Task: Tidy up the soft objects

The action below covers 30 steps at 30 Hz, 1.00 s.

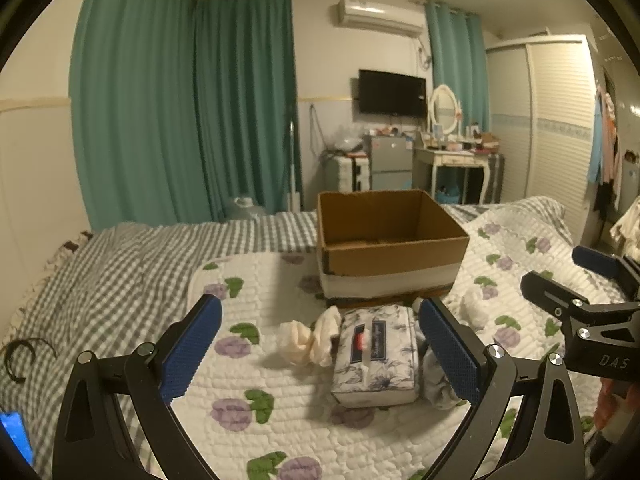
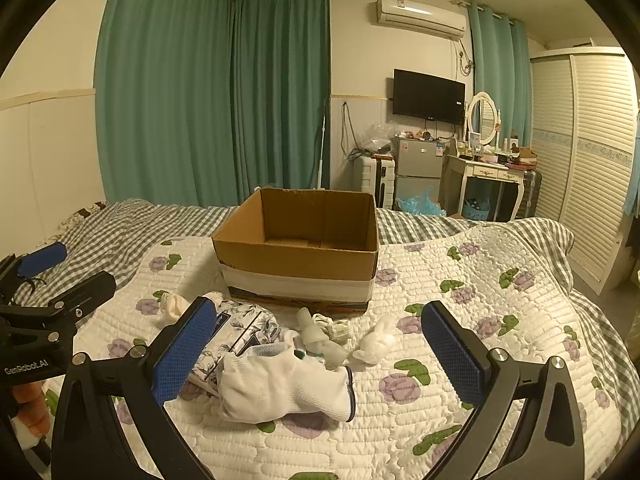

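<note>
An open cardboard box (image 1: 390, 236) (image 2: 300, 256) stands on the quilted floral bedspread. In front of it lie a floral tissue pack (image 1: 376, 354) (image 2: 244, 334), a cream sock bundle (image 1: 308, 340), a white sock (image 2: 288, 388), a small white bundle (image 2: 376, 344) and pale rolled socks (image 2: 324, 336). My left gripper (image 1: 320, 348) is open and empty, above the tissue pack and cream bundle. My right gripper (image 2: 320, 352) is open and empty, above the white sock. Each gripper shows at the other view's edge.
A grey checked blanket (image 1: 120, 264) covers the left of the bed. A black hair band (image 1: 18, 356) lies on it. Green curtains, a fridge, a dressing table and a wardrobe (image 2: 592, 160) stand beyond the bed.
</note>
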Available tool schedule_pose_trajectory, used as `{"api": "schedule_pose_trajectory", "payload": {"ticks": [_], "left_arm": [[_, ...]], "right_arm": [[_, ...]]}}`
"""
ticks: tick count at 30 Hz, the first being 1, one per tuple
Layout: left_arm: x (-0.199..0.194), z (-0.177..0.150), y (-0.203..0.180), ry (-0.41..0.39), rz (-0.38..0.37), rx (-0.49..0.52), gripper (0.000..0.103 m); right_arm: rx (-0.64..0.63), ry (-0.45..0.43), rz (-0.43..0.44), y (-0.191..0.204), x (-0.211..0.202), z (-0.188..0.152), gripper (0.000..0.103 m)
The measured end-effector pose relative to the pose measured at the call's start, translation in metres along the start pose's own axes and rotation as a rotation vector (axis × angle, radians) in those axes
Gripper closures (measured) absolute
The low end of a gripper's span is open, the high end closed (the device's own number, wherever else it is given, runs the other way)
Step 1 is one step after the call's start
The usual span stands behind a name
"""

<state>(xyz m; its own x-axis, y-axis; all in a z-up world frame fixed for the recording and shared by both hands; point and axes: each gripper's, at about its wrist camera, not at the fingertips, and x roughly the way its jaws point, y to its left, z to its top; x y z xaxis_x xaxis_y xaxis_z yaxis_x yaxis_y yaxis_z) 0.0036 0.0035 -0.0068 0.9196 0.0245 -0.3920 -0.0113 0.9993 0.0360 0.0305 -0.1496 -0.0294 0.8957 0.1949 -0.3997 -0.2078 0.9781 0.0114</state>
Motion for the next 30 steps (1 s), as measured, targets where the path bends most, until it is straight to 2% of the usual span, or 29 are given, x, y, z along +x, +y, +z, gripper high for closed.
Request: {"api": "schedule_pose_trajectory", "payload": {"ticks": [30], "left_arm": [[0.0030,-0.0023,-0.0005,0.007,0.006,-0.006,0.002]], "right_arm": [[0.001,0.025,0.008,-0.0004,0.0077,-0.0030,0.000]]}}
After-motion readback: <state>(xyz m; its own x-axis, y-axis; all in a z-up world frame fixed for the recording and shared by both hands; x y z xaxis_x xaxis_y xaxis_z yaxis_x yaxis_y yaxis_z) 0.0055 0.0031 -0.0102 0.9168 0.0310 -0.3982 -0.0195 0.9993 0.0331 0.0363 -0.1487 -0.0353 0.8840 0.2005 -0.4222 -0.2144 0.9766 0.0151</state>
